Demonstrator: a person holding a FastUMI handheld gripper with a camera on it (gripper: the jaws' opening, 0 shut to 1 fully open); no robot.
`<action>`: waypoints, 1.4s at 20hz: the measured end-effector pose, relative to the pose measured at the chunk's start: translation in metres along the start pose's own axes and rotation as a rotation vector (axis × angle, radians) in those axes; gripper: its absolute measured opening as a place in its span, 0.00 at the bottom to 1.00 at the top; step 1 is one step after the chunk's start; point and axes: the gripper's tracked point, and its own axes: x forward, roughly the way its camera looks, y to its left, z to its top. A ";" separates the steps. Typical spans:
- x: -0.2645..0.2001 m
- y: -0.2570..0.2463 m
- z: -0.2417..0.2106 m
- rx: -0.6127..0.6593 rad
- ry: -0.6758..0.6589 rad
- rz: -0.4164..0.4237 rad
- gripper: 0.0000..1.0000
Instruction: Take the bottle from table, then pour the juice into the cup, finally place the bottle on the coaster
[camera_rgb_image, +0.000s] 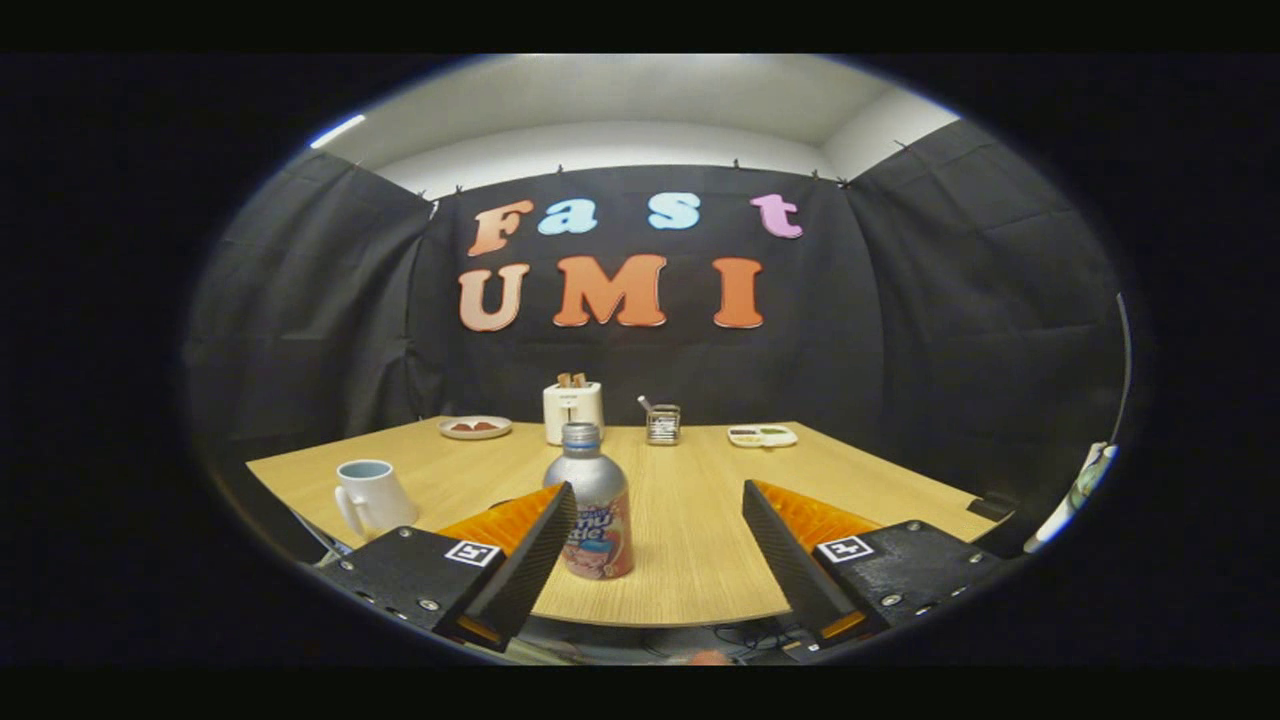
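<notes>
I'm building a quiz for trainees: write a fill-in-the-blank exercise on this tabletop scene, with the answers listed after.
1. The gripper has its fingers ____, with nothing held between them.
2. The bottle stands ____ on the table, close by the left finger.
3. The white ____ stands left of the bottle, handle facing the camera.
4. Two slices of bread stick out of the ____ at the table's far edge.

Missing words: open; upright; cup; toaster
</notes>
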 end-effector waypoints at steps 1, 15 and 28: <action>0.006 0.003 -0.007 -0.011 0.008 -0.004 0.99; 0.058 0.045 -0.081 0.023 0.207 -0.058 0.99; 0.050 0.049 -0.031 -0.118 0.175 -0.173 0.77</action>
